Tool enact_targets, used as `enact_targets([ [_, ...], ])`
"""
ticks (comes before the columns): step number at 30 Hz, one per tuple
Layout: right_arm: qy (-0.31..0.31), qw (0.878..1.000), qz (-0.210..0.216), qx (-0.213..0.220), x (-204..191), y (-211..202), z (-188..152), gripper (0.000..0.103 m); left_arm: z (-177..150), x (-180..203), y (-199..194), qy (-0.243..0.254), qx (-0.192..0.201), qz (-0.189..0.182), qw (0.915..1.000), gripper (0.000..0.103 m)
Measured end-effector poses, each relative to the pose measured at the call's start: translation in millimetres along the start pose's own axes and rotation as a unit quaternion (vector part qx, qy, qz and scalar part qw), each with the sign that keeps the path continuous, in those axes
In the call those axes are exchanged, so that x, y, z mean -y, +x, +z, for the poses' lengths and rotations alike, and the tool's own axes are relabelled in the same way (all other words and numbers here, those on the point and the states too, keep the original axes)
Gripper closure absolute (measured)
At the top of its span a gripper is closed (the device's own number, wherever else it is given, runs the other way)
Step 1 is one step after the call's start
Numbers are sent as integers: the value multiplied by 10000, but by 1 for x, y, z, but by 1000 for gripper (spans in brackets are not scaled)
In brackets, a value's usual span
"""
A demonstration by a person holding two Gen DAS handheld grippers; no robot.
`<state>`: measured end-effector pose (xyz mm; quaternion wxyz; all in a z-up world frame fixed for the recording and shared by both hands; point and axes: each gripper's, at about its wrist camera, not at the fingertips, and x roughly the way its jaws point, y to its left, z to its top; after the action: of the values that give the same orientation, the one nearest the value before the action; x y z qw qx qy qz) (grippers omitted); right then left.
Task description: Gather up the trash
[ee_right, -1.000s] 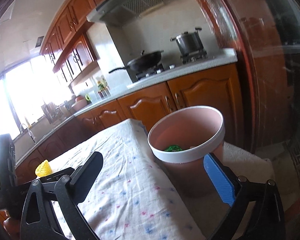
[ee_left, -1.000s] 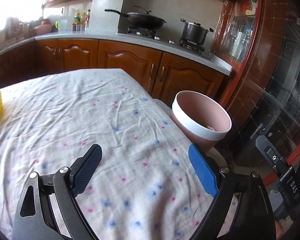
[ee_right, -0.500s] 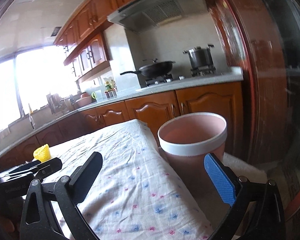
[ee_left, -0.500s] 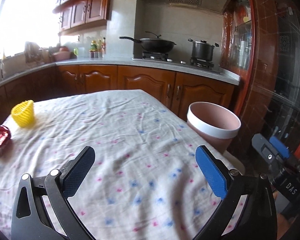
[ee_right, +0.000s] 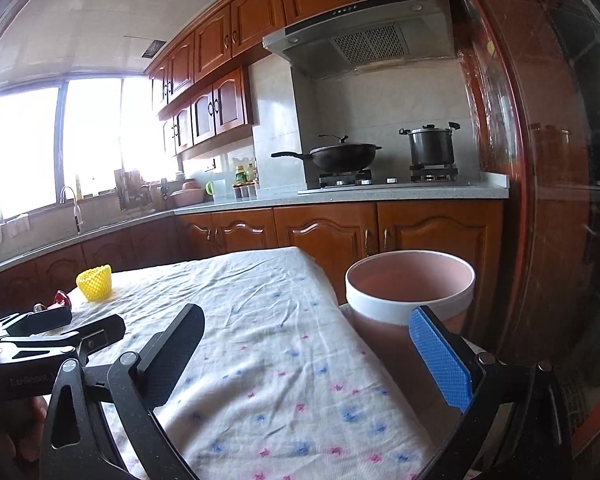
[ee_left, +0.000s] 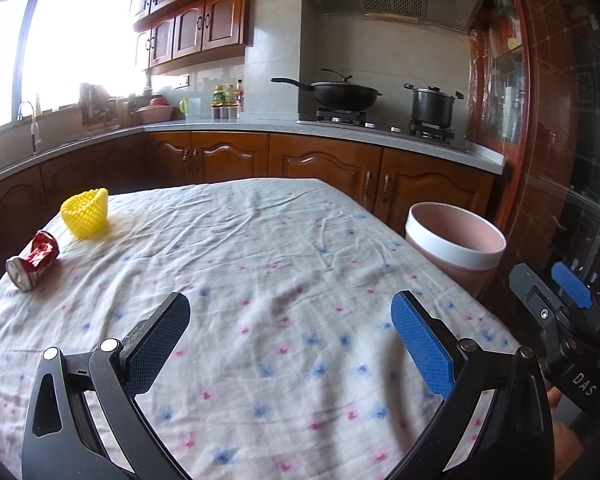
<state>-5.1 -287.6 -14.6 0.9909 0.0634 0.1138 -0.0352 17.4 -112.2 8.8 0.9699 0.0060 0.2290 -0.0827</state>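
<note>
A crushed red can [ee_left: 34, 259] lies on its side at the table's far left edge, with a yellow foam net [ee_left: 86, 213] standing just behind it. Both show small in the right wrist view: the yellow foam net [ee_right: 94, 282] and a sliver of the red can [ee_right: 61, 299]. A pink bin with a white rim [ee_left: 456, 242] [ee_right: 410, 286] stands off the table's right side. My left gripper [ee_left: 290, 334] hangs open over the flowered cloth [ee_left: 260, 260], nothing between its fingers. My right gripper [ee_right: 306, 350] is open too, over the table's right edge beside the bin.
Wooden cabinets and a grey counter [ee_left: 340, 132] run behind the table, with a wok [ee_left: 342, 94] and a pot [ee_left: 432, 106] on the stove. A sink tap [ee_left: 30, 120] stands under the bright window. A dark red tiled pillar [ee_left: 560, 120] rises right of the bin.
Both views have swung left and levelled out, so the red can has come into sight beside the net. The bin has slid right in both views. The left jaws stand slightly wider.
</note>
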Motion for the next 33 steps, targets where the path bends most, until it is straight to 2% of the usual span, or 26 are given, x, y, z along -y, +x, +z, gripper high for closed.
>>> enact_targets([
  [10, -3, 9998, 85, -205, -6, 4, -8, 0, -5, -3, -1, 58, -39, 137, 9999, 0],
  [33, 108, 9994, 107, -326, -3, 11, -10, 0, -4, 3, -4, 177, 33, 103, 9998, 0],
])
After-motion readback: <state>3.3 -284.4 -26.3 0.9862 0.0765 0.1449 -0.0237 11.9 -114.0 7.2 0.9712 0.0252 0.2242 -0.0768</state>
